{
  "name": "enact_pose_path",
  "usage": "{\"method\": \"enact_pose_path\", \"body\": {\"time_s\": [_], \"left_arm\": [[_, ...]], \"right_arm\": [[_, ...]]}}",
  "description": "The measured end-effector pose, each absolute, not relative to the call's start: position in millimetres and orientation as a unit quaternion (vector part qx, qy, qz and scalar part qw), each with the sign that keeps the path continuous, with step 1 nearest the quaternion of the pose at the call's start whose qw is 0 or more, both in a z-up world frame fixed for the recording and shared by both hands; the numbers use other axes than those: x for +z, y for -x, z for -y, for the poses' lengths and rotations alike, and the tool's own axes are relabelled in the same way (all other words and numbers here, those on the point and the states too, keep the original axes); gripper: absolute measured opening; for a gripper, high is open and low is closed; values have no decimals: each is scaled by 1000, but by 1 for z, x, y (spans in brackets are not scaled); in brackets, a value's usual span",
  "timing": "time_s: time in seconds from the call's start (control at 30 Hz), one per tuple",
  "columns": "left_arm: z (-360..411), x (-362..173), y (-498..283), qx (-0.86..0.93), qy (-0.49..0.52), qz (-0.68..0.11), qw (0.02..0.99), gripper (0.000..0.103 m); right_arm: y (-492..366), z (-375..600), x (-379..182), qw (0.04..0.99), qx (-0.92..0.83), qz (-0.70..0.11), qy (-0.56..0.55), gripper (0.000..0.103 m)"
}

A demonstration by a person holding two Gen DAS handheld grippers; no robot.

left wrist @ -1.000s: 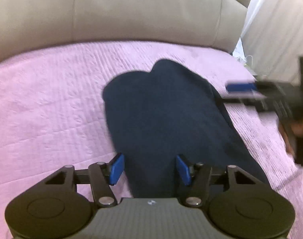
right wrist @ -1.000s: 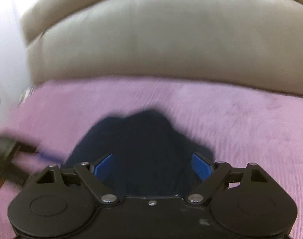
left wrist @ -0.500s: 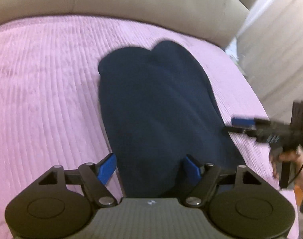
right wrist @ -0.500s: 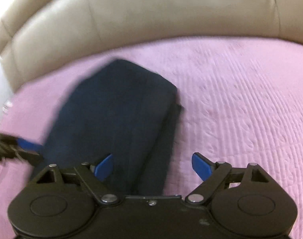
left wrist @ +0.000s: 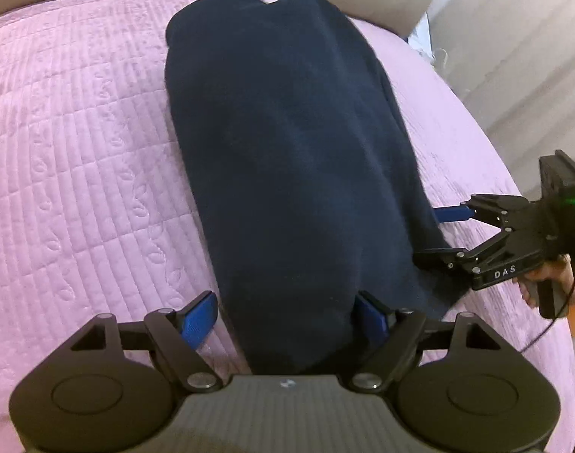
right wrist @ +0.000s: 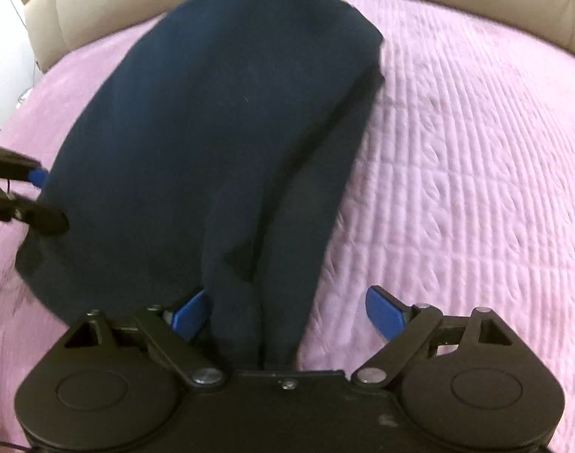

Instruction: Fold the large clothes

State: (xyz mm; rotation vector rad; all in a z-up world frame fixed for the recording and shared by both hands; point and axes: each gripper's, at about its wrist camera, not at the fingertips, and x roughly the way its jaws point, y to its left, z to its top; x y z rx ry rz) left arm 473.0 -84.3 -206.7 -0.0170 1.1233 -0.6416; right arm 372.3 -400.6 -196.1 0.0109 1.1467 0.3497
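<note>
- Far left, a pink quilted bedspread (left wrist: 79,173) with stitched ribs covers the bed and fills most of both wrist views.
- A beige padded headboard (right wrist: 98,11) curves along the bed's far edge.
- The left hand-held gripper (left wrist: 287,317) sits at the near end of a dark navy garment (left wrist: 287,143); its jaws have just been opening and now stand apart, with the garment's near end between the blue pads (left wrist: 196,317).
- The left pad is clear of the cloth, over the bedspread; the right pad is half hidden by the cloth edge, so I cannot tell whether it touches.
- The garment lies folded into a long, narrow shape down the middle of the bedspread, running from the near edge up toward the headboard (its far end is rounded and bunched slightly).
- In the right wrist view, layered folds show along the garment's right side, one dark strip lying lower than the upper layer.
- The right hand-held gripper (right wrist: 287,317) is at the garment's right near corner, its jaws wide apart; the cloth passes between them, close by the left pad, while the right pad hangs over bare bedspread, apart from the cloth.
- At the right edge of the left wrist view, a hand (left wrist: 551,283) grasps the right hand-held gripper's handle.
</note>
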Motion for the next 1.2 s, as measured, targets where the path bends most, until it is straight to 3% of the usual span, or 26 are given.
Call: {"method": "enact_pose_path", "body": {"time_s": [0.1, 0.2, 0.33, 0.5, 0.63, 0.8, 0.97, 1.07, 1.13, 1.17, 1.2], "left_arm": [[75, -187, -485, -296, 21, -521, 800, 85], [63, -177, -504, -273, 59, -493, 824, 103], [55, -192, -537, -272, 142, -511, 803, 103], [65, -220, -559, -270, 185, -533, 780, 97], [70, -233, -569, -295, 216, -528, 767, 95], [83, -242, -578, -330, 217, -519, 758, 100], [109, -244, -580, -350, 189, -510, 763, 100], [123, -242, -583, -351, 163, -508, 769, 94], [124, -240, -582, -352, 160, -504, 773, 77], [121, -239, -580, -350, 169, -501, 773, 74], [116, -237, -577, -351, 175, -497, 774, 69]], "right_arm": [[-382, 426, -179, 838, 187, -501, -107, 102], [-404, 441, -182, 845, 211, -457, -181, 102], [-437, 443, -219, 812, 216, -484, -245, 102], [-456, 464, -246, 799, 252, -423, -345, 103], [-481, 454, -253, 799, 305, -413, -311, 103], [-487, 430, -244, 781, 360, -441, -255, 103], [-461, 437, -214, 772, 376, -454, -238, 103], [-459, 425, -213, 774, 365, -461, -236, 103], [-458, 407, -211, 787, 335, -461, -235, 99], [-453, 401, -209, 793, 310, -460, -252, 95], [-450, 398, -207, 792, 303, -462, -261, 84]]}}
